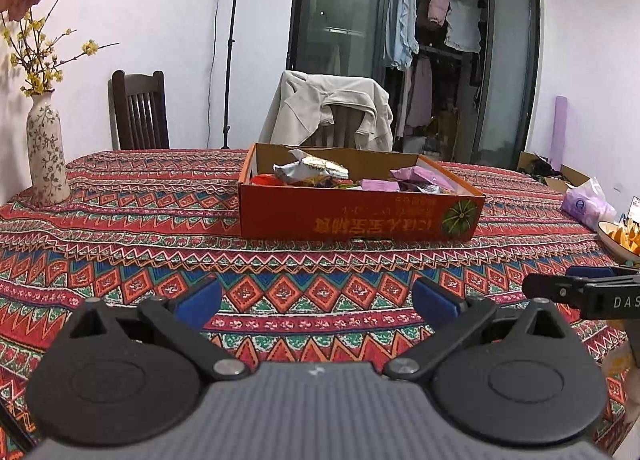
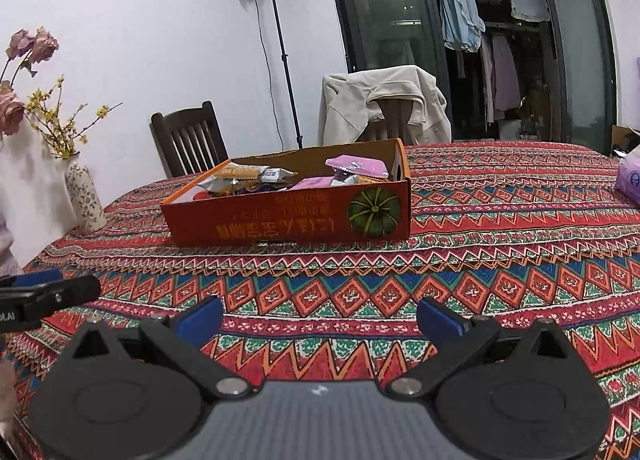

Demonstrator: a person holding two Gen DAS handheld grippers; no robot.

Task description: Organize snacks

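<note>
The lower layers of snack packets are hidden behind the near wall of the orange box; the inverted print on that wall is too blurred to be read. A bowl is cut off by the right edge of the left wrist view. Only the tip of the right claw is included there, and only the tip of the left claw in the right wrist view. The tissue pack is cropped at the edge.

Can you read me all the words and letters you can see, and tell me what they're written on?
"DAS": white letters on the right gripper, cut off by the picture's edge.
"LAI": white letters on the left gripper, also cut off.
Yellow upside-down Chinese writing on the orange snack box: too blurred to read.
Print on the snack packets: too small.
</note>
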